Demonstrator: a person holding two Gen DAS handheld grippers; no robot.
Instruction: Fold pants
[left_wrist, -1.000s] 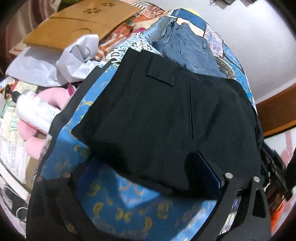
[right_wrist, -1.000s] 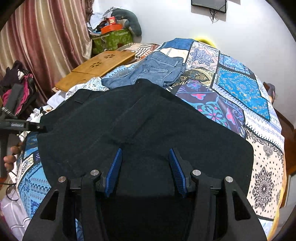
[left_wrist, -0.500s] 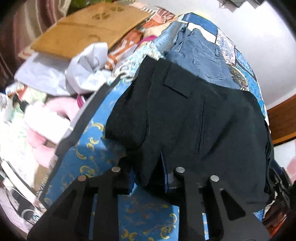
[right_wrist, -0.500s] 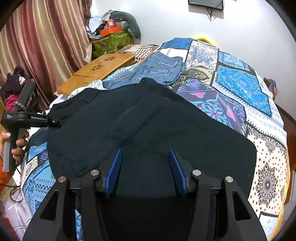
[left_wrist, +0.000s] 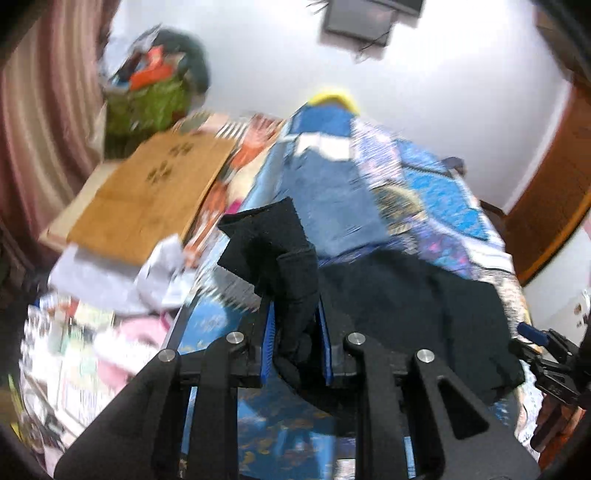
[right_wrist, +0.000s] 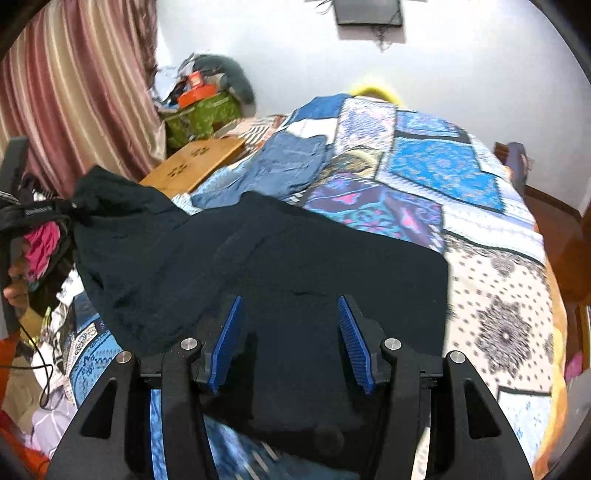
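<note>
Black pants (right_wrist: 295, 258) spread on patterned bed (right_wrist: 498, 295); left corner lifted, clamped in left tongs (left_wrist: 297, 328). Right tongs (right_wrist: 291, 332) apart over cloth. Folded jeans (right_wrist: 291, 162), wooden tray (left_wrist: 147, 199) beyond. Only right view shows hand (right_wrist: 16, 284).

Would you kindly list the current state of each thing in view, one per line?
Black pants: spread on the bed, one corner lifted.
Left gripper: shut on the pants' corner.
Right gripper: jaws apart over the pants.
Jeans: lying folded on the bed.
</note>
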